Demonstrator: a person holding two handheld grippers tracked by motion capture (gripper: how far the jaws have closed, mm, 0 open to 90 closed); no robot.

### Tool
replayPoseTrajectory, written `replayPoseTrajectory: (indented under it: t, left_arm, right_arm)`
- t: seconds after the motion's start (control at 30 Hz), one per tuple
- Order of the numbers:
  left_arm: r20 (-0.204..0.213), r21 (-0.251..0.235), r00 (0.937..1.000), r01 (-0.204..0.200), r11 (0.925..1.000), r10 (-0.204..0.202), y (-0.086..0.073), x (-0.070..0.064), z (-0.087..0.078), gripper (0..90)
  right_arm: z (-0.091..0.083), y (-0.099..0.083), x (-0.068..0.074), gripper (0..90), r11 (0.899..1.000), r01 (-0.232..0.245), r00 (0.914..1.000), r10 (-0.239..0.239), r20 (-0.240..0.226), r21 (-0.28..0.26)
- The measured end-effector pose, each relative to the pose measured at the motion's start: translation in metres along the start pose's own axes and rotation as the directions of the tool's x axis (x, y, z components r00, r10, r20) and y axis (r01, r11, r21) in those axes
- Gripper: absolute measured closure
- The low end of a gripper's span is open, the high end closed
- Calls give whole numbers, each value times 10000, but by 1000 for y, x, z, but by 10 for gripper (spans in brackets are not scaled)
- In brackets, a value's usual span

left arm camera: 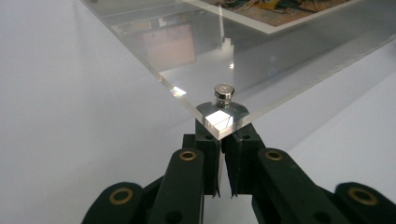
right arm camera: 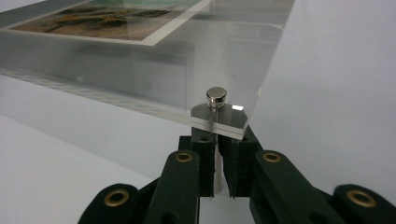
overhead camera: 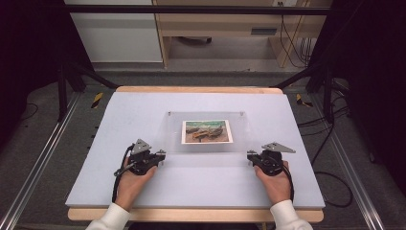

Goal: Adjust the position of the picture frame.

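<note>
A clear acrylic plate (overhead camera: pixel 206 145) lies mid-table with a colour picture (overhead camera: pixel 207 131) under it. My left gripper (overhead camera: pixel 162 154) is at its near left corner and my right gripper (overhead camera: pixel 250 155) at its near right corner. In the left gripper view the jaws (left arm camera: pixel 223 140) stand closed under the plate corner (left arm camera: pixel 219 122), just below a metal stud (left arm camera: pixel 224 93). In the right gripper view the jaws (right arm camera: pixel 216 144) are shut on a silver post (right arm camera: pixel 215 175) beneath the corner, under another stud (right arm camera: pixel 216 97). The left post is mostly hidden by the jaws.
A pale grey mat (overhead camera: pixel 143 110) covers the wooden table (overhead camera: pixel 191 214). Two more studs sit at the plate's far corners (overhead camera: pixel 242 113). Metal rails (overhead camera: pixel 43 158) run along both sides, with cables (overhead camera: pixel 330 182) on the floor at the right.
</note>
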State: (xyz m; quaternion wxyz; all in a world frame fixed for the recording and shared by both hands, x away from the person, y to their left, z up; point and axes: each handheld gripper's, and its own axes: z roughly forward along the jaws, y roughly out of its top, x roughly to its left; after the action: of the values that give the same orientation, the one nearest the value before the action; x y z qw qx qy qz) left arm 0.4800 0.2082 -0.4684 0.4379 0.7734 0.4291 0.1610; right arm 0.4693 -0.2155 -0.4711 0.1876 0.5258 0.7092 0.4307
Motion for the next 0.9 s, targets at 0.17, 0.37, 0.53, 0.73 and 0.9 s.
replayPoseTrajectory:
  t: [0.17, 0.37, 0.53, 0.73, 0.9]
  left_arm:
    - [-36, 238, 9996, -284, 9993, 285, -2, 0, -7, 634]
    - [237, 382, 9988, -439, 9983, 430, 0, 2, -15, 376]
    - [732, 41, 9969, -274, 9996, 270, 5, 4, -27, 234]
    - [829, -603, 9962, -235, 9979, 285, 22, 7, -39, 182]
    - [725, -331, 9973, -102, 9994, 126, 40, 13, -30, 205]
  right_arm:
    - [-5, -1, -1, 593, 9998, 12, 9979, 0, -642, 196]
    - [-14, -4, 2, 339, 9980, 202, 9979, -164, -634, 597]
    - [-27, 0, 4, 219, 9993, 254, 9977, -235, -643, 290]
    - [-34, 19, -3, 165, 9997, 243, 9972, -243, -701, -18]
    - [-23, 40, -1, 244, 9986, 392, 9960, -362, -817, 354]
